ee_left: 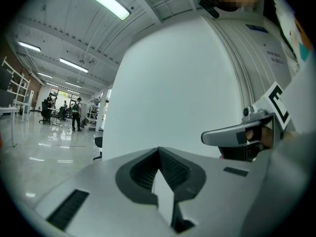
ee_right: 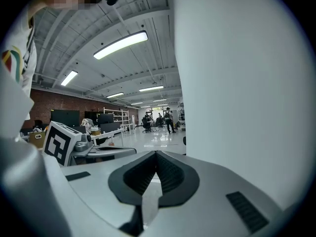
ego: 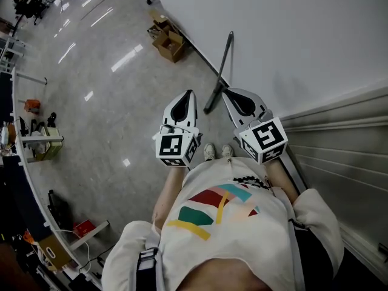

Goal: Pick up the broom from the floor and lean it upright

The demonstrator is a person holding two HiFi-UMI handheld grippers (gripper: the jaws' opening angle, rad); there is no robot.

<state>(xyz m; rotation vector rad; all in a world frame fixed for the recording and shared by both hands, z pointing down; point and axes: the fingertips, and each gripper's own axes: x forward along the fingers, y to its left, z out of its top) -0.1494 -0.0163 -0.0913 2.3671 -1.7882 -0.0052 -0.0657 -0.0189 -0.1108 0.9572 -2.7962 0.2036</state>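
Observation:
The broom [ego: 220, 71] is a dark thin stick that stands tilted against the white wall panel [ego: 291, 35], its lower end on the floor just ahead of me. My left gripper [ego: 189, 93] is held out to the left of the broom's foot, jaws shut with nothing between them. My right gripper [ego: 225, 91] points at the broom's lower end from the right, also shut and empty, apart from the stick. In the left gripper view the jaws [ee_left: 159, 149] meet at the tip, and the right gripper [ee_left: 237, 135] shows beside them. The right gripper view shows its own closed tip [ee_right: 156, 153]; the broom is hidden there.
Cardboard boxes [ego: 168, 40] lie on the floor by the panel's far edge. A ribbed shutter wall [ego: 339, 144] runs along the right. Shelving with clutter [ego: 36, 141] stands far left. My shoes [ego: 217, 152] are close under the grippers. People [ee_left: 75, 113] stand far off across the glossy floor.

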